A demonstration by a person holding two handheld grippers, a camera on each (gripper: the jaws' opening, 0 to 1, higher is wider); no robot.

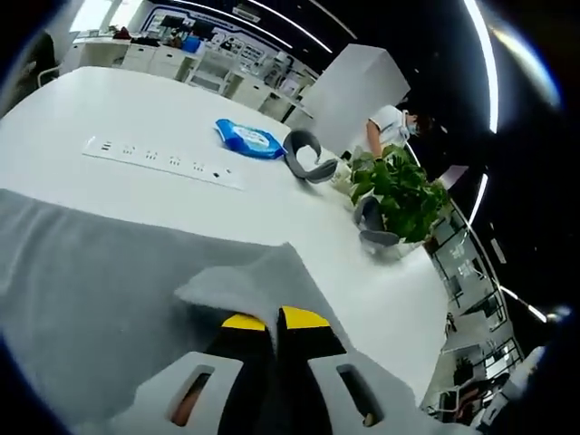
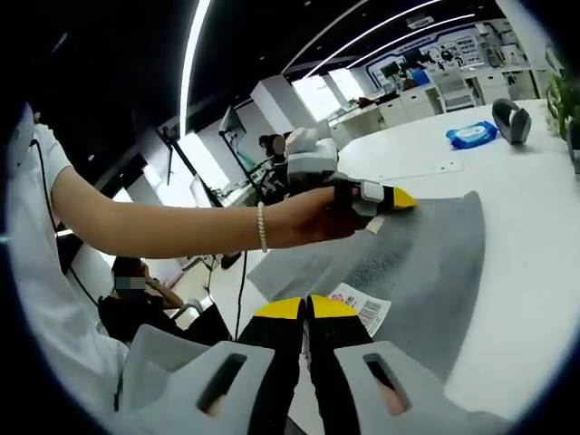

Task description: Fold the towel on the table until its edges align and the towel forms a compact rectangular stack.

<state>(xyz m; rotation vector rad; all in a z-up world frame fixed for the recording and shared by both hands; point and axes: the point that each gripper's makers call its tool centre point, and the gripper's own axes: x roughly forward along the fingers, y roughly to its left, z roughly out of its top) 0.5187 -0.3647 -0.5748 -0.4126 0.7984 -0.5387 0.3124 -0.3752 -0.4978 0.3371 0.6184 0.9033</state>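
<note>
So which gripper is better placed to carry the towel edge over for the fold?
Probably left: the left gripper is shut on a raised towel corner, while the right gripper sits by the label.
</note>
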